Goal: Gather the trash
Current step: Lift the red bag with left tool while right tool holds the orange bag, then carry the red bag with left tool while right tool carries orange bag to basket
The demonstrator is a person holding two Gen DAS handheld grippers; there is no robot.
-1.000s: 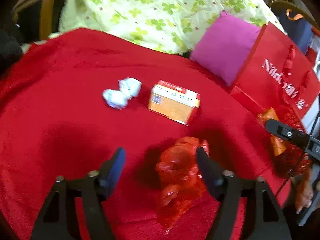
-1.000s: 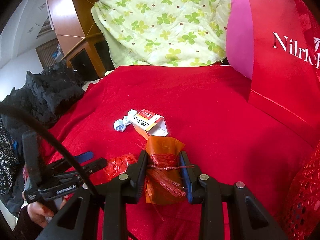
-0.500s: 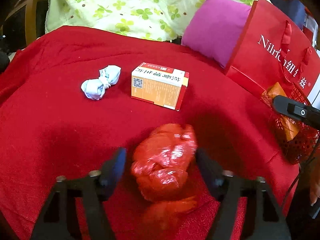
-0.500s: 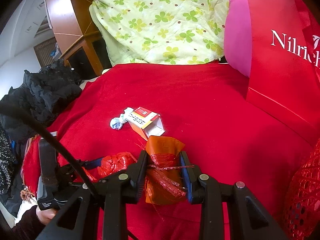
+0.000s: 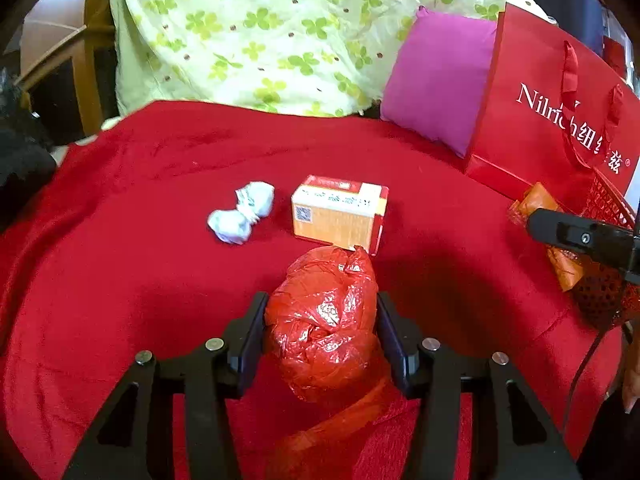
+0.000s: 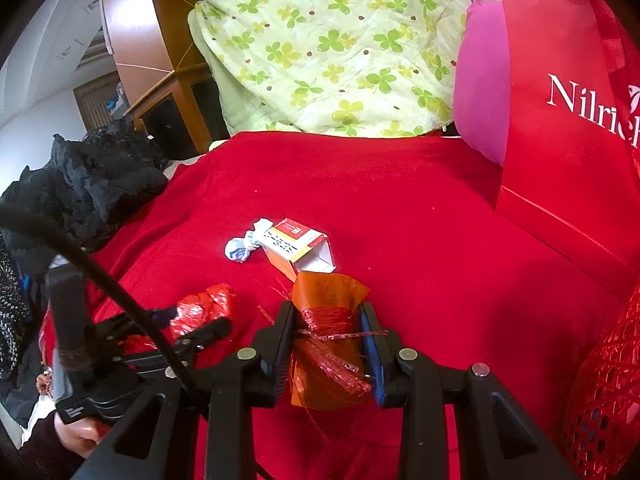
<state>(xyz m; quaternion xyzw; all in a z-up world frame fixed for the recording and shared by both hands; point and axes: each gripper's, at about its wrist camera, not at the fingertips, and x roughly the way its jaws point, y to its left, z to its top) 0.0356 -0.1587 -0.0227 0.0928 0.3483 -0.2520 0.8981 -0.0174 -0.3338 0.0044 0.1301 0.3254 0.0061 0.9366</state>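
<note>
My left gripper (image 5: 320,320) is shut on a crumpled red plastic bag (image 5: 324,320), seen also in the right wrist view (image 6: 200,312). My right gripper (image 6: 328,320) is shut on an orange wrapper tied with red string (image 6: 326,320), which shows in the left wrist view (image 5: 548,220) beside a red mesh basket (image 5: 604,292). An orange and white carton (image 5: 340,218) lies on the red blanket (image 5: 120,280), with a crumpled white tissue (image 5: 242,216) to its left. Both also show in the right wrist view: the carton (image 6: 298,248), the tissue (image 6: 242,246).
A red paper bag (image 5: 548,120) stands at the right, with a magenta pillow (image 5: 436,80) beside it. A green clover quilt (image 5: 280,32) is heaped at the back. Dark clothes (image 6: 92,176) lie off the left edge. The mesh basket (image 6: 604,392) is at the right.
My left gripper has moved forward around the red plastic bag and shut on it. My right gripper still holds the orange wrapper and has barely moved.
</note>
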